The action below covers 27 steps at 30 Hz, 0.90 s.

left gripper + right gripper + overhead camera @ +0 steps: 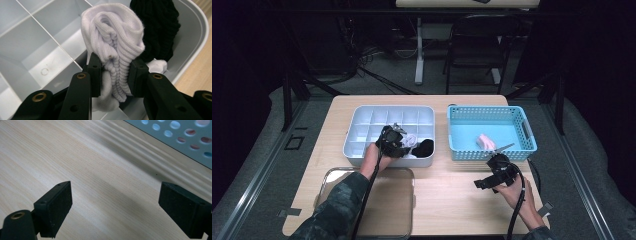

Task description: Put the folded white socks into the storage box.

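Note:
A rolled white sock [113, 37] sits at the near right end of the white divided organiser tray [362, 117], and my left gripper [115, 75] is shut on it, both pads pressing its ribbed folds. A black sock bundle [157, 27] lies just beyond it against the tray's right wall; from above the white sock [411, 140] and the black sock [424, 148] lie side by side beside my left gripper [401, 136]. My right gripper [115, 206] hovers open over bare wood, near the blue basket's front wall [175, 135]. In the high view the right gripper [507, 149] points toward that basket.
A blue perforated basket [457, 140] stands right of the tray and holds a pink sock [486, 141]. A clear lid or flat tray [399, 210] lies at the table's near left. A chair and desk legs stand beyond the far edge.

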Each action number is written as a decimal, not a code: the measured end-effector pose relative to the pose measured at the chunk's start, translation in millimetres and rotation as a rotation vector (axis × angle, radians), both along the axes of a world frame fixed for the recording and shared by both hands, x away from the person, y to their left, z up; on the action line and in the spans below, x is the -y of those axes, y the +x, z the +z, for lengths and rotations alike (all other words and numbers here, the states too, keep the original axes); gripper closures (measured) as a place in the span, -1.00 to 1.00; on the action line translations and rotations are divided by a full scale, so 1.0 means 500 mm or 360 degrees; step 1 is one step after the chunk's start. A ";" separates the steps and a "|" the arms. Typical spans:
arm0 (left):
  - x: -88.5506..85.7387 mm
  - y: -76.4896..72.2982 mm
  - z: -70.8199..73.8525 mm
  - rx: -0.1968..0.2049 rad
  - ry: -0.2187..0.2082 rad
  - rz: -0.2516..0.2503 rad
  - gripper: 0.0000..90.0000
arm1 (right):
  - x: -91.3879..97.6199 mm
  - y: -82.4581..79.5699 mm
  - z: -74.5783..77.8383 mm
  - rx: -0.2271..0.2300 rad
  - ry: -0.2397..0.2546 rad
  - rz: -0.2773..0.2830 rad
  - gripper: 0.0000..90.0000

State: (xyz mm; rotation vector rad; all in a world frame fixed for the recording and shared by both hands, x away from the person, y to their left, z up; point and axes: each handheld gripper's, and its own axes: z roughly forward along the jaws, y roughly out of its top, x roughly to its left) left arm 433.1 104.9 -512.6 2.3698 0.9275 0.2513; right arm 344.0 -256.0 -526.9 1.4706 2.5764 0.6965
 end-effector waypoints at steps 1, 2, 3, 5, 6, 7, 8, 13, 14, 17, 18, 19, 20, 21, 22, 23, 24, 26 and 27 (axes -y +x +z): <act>0.000 0.002 0.001 -0.0018 0.0006 -0.0009 0.52 | 0.000 0.000 0.000 -0.0002 0.0000 0.0001 -0.75; 0.002 0.003 0.001 -0.0018 0.0010 -0.0006 0.52 | 0.001 0.001 0.000 -0.0009 -0.0027 0.0012 -0.75; 0.003 0.004 0.000 -0.0020 0.0023 -0.0016 0.52 | 0.001 0.001 0.000 -0.0007 -0.0030 0.0016 -0.75; 0.006 0.003 -0.002 -0.0018 0.0031 -0.0014 0.52 | -0.001 0.000 0.000 -0.0008 -0.0007 0.0011 -0.75; 0.008 0.003 -0.003 -0.0020 0.0044 -0.0023 0.52 | 0.000 0.000 0.000 -0.0001 -0.0018 0.0015 -0.75; 0.009 0.004 -0.002 -0.0017 0.0053 -0.0029 0.52 | 0.000 0.000 0.000 0.0000 -0.0013 0.0013 -0.75; 0.009 0.004 -0.002 -0.0018 0.0058 -0.0035 0.52 | 0.000 0.000 0.001 0.0001 -0.0013 0.0013 -0.75; 0.003 0.001 0.010 -0.0005 0.0028 -0.0021 0.24 | 0.001 0.000 0.003 -0.0003 0.0000 0.0004 -0.75; 0.001 -0.001 0.016 -0.0005 0.0037 -0.0020 0.12 | 0.003 0.000 0.003 0.0005 -0.0010 0.0003 -0.75; -0.004 -0.004 0.040 0.0020 0.0012 0.0004 -0.14 | 0.004 0.000 0.005 0.0008 -0.0016 0.0008 -0.75; -0.004 -0.004 0.049 0.0030 -0.0003 0.0015 -0.19 | 0.003 -0.001 0.005 0.0010 0.0001 -0.0001 -0.75; -0.003 -0.001 0.059 0.0035 -0.0015 0.0013 -0.25 | 0.003 -0.001 0.005 0.0011 -0.0002 -0.0001 -0.75; 0.001 0.002 0.067 0.0042 -0.0009 0.0009 -0.28 | 0.004 -0.001 0.006 0.0011 -0.0019 0.0003 -0.75; 0.006 0.007 0.073 0.0037 -0.0007 0.0009 -0.30 | 0.004 -0.001 0.006 0.0011 -0.0018 0.0003 -0.75; 0.011 0.013 0.077 0.0032 -0.0003 0.0010 -0.32 | 0.004 -0.001 0.006 0.0010 -0.0018 0.0004 -0.75; 0.016 0.019 0.079 0.0015 0.0010 0.0007 -0.32 | 0.003 -0.001 0.006 0.0010 -0.0015 0.0002 -0.75; 0.021 0.027 0.080 -0.0009 0.0013 0.0000 -0.33 | 0.003 -0.001 0.006 0.0009 -0.0012 0.0003 -0.75; 0.031 0.037 0.077 -0.0038 0.0054 -0.0004 -0.33 | 0.003 -0.001 0.004 0.0007 -0.0006 0.0001 -0.75; 0.034 0.041 0.075 -0.0048 0.0063 0.0001 -0.30 | 0.005 0.000 0.003 -0.0004 -0.0026 0.0017 -0.75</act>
